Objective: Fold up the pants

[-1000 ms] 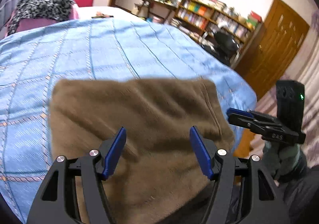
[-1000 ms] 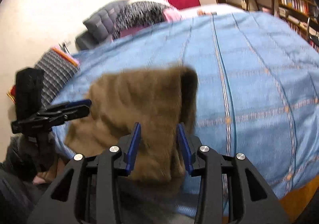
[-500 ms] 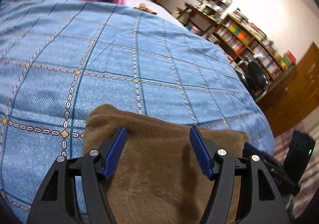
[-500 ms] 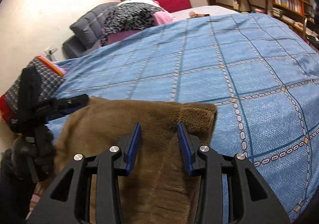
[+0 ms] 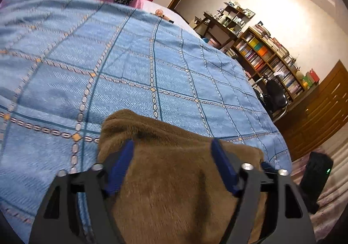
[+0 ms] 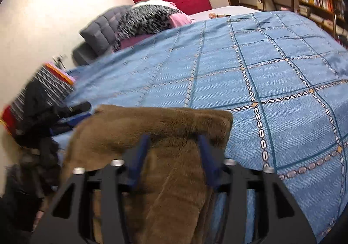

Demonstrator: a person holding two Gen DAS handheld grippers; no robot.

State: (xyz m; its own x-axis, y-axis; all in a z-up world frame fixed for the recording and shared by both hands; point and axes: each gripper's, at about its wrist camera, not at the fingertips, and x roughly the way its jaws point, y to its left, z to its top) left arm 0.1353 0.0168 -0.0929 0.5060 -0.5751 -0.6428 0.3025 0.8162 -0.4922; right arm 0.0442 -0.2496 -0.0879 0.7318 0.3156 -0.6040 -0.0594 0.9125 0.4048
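Observation:
Brown fleece pants point(image 5: 174, 178) lie folded at the near edge of a blue checked bedspread point(image 5: 130, 74), their far fold resting on it. My left gripper point(image 5: 171, 146) sits low over the pants' left part; its jaws are opening, the fabric lies loose between the blue fingers point(image 5: 121, 163). My right gripper point(image 6: 174, 138) is over the right part of the pants point(image 6: 165, 126), with its jaws opening too and fabric between them unpinched. The other gripper shows blurred at the left point(image 6: 71, 113) in the right wrist view.
A leopard-print blanket point(image 6: 148, 18) on pink bedding and a grey pillow point(image 6: 100, 31) lie at the bed's head. A striped clothes pile point(image 6: 43, 87) sits off the left side. Bookshelves point(image 5: 271, 59), an office chair point(image 5: 276, 94) and a wooden door point(image 5: 322, 109) stand past the right side.
Both grippers sank towards the bed with the pants. The fold that hung in the air now rests on the bedspread. Both pairs of jaws have spread wider.

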